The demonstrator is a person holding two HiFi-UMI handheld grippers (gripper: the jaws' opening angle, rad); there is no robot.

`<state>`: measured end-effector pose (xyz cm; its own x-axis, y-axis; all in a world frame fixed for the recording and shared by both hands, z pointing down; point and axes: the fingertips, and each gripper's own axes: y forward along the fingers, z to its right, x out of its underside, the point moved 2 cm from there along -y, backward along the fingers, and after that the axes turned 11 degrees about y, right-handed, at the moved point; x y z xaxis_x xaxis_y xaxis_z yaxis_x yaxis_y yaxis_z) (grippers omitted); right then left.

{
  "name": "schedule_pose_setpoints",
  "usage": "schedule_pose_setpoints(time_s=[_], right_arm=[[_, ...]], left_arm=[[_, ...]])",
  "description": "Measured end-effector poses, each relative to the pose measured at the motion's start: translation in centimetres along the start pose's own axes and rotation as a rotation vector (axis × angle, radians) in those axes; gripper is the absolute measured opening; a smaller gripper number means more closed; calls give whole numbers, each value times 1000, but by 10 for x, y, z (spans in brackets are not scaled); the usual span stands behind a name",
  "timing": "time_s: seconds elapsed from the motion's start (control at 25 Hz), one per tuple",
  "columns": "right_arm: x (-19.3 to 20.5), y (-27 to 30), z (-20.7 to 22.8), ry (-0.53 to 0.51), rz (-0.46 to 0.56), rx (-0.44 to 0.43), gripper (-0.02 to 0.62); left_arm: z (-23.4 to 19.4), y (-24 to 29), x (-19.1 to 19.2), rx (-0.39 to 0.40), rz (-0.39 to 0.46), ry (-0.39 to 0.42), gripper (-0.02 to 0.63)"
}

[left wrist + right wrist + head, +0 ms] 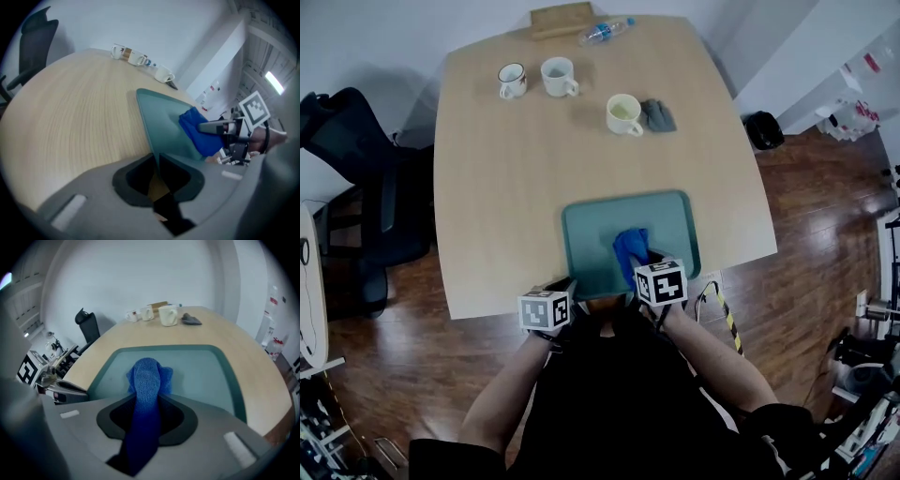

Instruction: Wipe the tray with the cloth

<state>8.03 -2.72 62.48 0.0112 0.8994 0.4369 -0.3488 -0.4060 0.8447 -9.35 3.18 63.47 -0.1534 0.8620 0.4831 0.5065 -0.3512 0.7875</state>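
Observation:
A teal tray (591, 225) lies at the near edge of the light wooden table (506, 187). A blue cloth (630, 248) rests on its near right part. My right gripper (645, 261) is shut on that cloth; in the right gripper view the cloth (147, 380) runs out from between the jaws onto the tray (201, 371). My left gripper (566, 287) sits at the tray's near left corner. In the left gripper view the tray's rim (157, 157) passes between the jaws, which grip it. The right gripper (208, 127) and cloth (199, 131) show there too.
Three mugs (512, 80) (558, 77) (623, 114) stand at the table's far side, with a grey rag (658, 114) beside the right one. A plastic bottle (605, 31) and a wooden board (562, 19) lie at the far edge. A black office chair (356, 187) stands left.

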Motion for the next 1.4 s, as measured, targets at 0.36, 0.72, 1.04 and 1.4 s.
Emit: schedule_pose_setpoints(time_s=[0.36,0.72,1.04,1.4], right_arm=[[4,42,-115,-90,-81,-225,110],[-15,-64,108,-34,64,128,110],[22,-47,89,-159,-3,154,110],[49,7,-99,-180,-123,-186,110]], left_arm=[[-2,2,1,50,2,-1,46],[-4,0,2,54,8,-27,46],[1,3,2,64,13,-29,44],[1,4,0,78,29,-47,40]])
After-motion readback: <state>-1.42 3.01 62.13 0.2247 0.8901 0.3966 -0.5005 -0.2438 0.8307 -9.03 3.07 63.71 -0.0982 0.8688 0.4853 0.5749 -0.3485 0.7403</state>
